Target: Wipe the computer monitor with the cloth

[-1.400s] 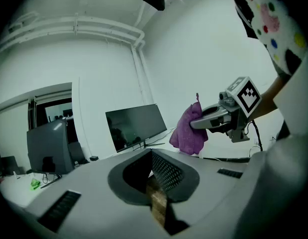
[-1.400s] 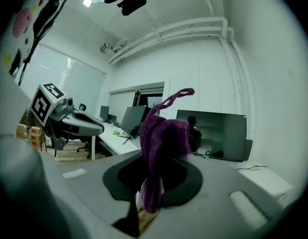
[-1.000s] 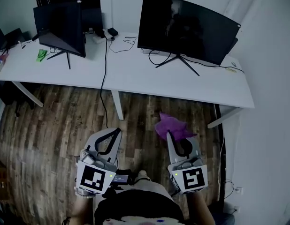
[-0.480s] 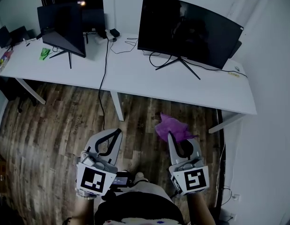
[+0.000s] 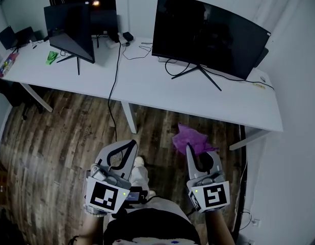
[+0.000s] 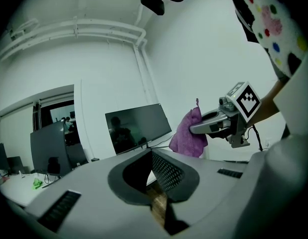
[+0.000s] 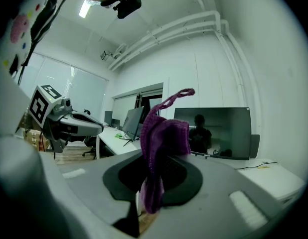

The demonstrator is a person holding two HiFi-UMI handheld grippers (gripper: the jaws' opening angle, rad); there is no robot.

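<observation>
A smaller dark flat monitor (image 5: pixel 71 29) stands far left on the long white matte desk (image 5: pixel 147 83). Near, over the wood-plank floor (image 5: pixel 55 131), the left gripper (image 5: pixel 131 145) has its grey ribbed jaws pressed together on nothing. Rightward, the right gripper (image 5: pixel 189 148) clenches a crumpled purple knitted cloth (image 5: pixel 190 136) that bunches past its jaw tips, well apart from the wide glossy black curved monitor (image 5: pixel 208 34) on the desk beyond
</observation>
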